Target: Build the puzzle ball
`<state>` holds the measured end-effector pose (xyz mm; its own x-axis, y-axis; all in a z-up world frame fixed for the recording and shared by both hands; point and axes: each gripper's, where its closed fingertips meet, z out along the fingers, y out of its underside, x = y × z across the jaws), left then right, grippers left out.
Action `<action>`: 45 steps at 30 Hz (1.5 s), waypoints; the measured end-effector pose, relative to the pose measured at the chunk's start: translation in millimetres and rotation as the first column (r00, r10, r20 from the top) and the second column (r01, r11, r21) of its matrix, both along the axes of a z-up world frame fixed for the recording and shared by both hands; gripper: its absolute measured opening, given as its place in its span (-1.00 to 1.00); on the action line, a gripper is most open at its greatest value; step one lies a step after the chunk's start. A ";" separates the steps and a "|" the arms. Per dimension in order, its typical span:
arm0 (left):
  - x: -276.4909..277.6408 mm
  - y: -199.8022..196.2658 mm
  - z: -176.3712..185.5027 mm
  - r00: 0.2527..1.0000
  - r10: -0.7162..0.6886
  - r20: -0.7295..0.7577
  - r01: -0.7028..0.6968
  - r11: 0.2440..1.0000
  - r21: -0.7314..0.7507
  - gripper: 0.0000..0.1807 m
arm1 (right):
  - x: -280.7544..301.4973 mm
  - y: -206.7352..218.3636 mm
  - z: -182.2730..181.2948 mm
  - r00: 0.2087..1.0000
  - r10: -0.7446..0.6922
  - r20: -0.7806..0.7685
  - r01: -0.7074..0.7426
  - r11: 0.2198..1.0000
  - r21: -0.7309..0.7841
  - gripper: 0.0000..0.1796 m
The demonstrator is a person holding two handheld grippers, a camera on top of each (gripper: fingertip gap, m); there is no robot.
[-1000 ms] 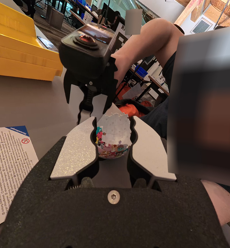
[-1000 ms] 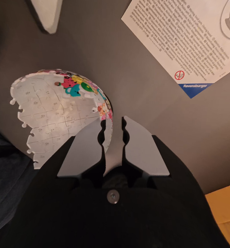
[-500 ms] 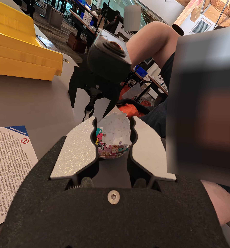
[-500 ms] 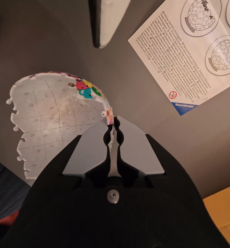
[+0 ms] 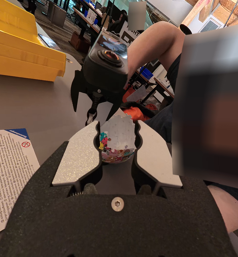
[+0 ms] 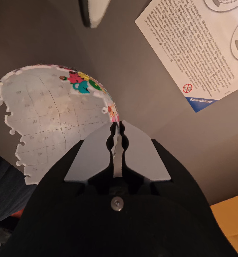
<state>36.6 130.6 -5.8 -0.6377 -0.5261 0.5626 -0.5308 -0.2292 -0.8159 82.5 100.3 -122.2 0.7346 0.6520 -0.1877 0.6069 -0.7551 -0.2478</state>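
Half the puzzle ball (image 6: 48,116) is sitting assembled on the tabletop (image 5: 32,105); the right claw (image 6: 117,123) is pinching its rim, the left claw (image 5: 117,125) is flanking it, spread.

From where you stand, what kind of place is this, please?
Probably a shared workshop or lab: a grey worktable with stacked yellow bins, more long desks behind, and the half-built puzzle ball.
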 end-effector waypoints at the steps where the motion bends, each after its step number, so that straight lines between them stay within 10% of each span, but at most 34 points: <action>1: 0.1 -0.2 -0.3 1.000 -0.001 -0.001 0.001 1.000 0.001 -0.48 | -0.2 1.1 0.0 1.000 0.004 -0.005 -0.004 1.000 0.007 -0.86; 18: -0.7 2.6 -0.7 1.000 0.013 -0.003 -0.013 1.000 0.004 -0.48 | -12.7 5.4 1.5 0.963 0.205 -0.174 -0.206 0.978 0.009 -0.55; 45: -1.5 3.5 2.7 1.000 0.019 0.005 -0.020 1.000 0.001 -0.48 | -9.3 6.4 -9.4 0.993 0.112 -0.039 -0.109 0.991 0.073 -0.88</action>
